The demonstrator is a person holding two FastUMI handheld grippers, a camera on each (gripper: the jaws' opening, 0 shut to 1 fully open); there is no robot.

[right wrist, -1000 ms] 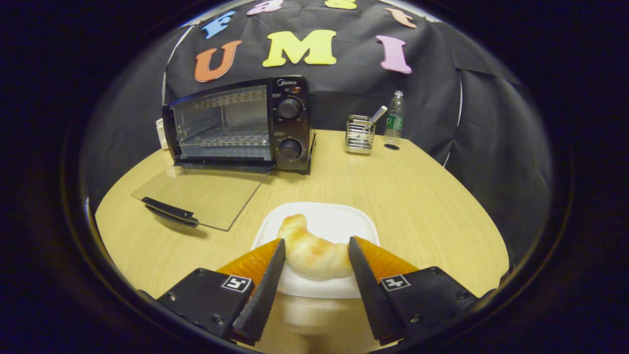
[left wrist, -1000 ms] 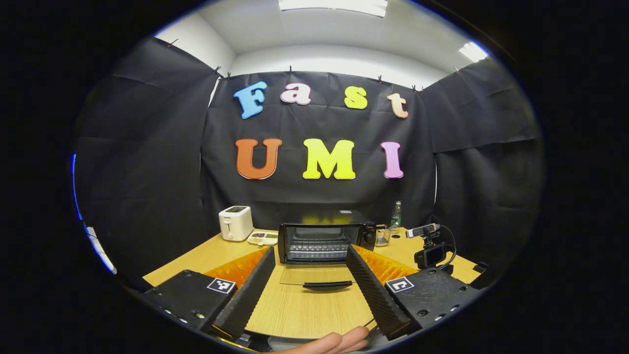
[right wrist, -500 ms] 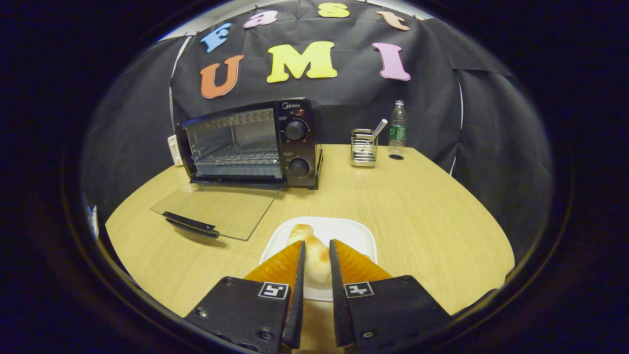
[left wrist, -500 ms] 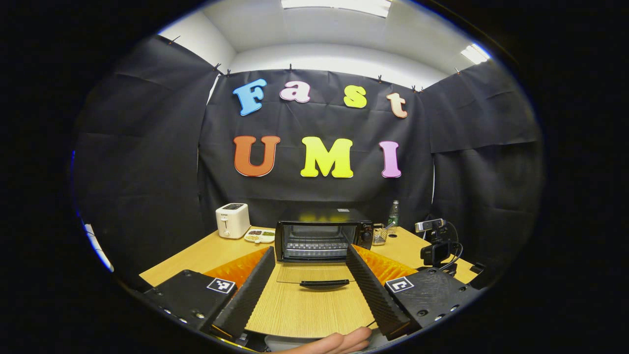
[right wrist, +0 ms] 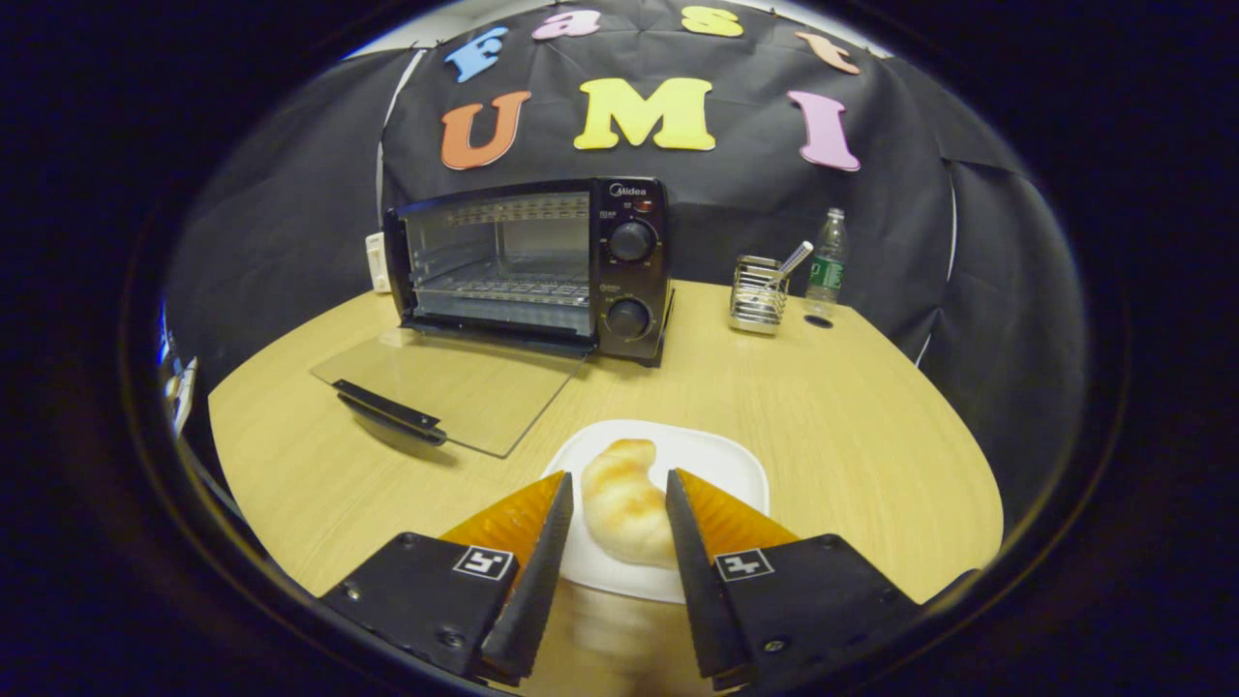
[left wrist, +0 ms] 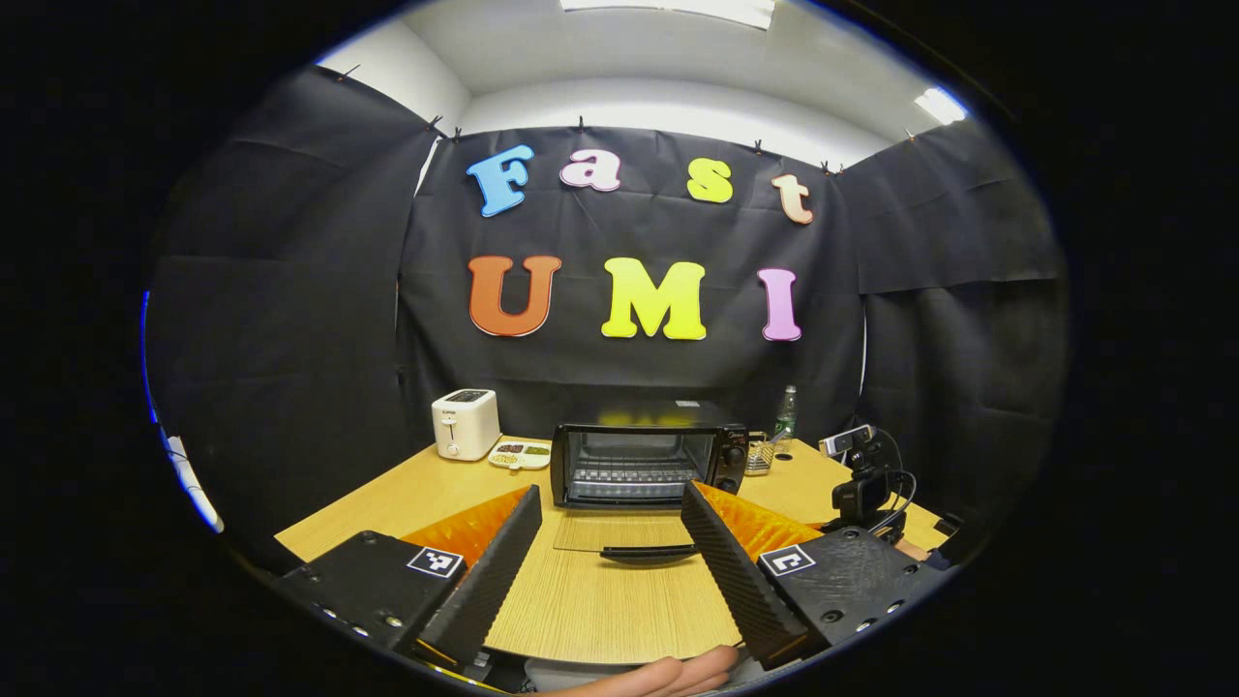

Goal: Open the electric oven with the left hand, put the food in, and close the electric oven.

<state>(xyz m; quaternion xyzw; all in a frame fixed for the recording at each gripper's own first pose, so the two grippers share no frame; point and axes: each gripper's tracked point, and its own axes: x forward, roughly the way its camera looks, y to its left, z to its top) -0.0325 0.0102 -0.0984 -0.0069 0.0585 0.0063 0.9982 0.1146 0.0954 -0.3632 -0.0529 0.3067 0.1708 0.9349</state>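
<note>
In the right gripper view we see our right gripper [right wrist: 617, 542] at the bottom centre of the frame with the bread roll [right wrist: 624, 501] lying between its two fingers on the white plate [right wrist: 721, 465]; the fingers stand narrowly apart and flank the roll closely, though we cannot tell whether both press on it. Half a second ago those fingers were drawn tighter around the roll, and now the gap is a little wider while the oven [right wrist: 537, 266] sits slightly larger and more to the centre at the upper middle of the frame. Its glass door [right wrist: 455, 382] lies folded flat down on the table [right wrist: 852, 426] at centre left, handle toward us. A wire holder [right wrist: 758, 295] and a bottle [right wrist: 825, 263] stand at the upper right. In the left gripper view our left gripper [left wrist: 608, 561] is held level and spread wide at the bottom, gripping nothing, aimed straight at the open oven [left wrist: 647, 466] in the middle of the frame; the oven now sits a touch to the right of where it was. A hand [left wrist: 658, 676] shows at the bottom edge, a toaster [left wrist: 466, 424] at centre left, and a camera [left wrist: 861, 474] at centre right.
</note>
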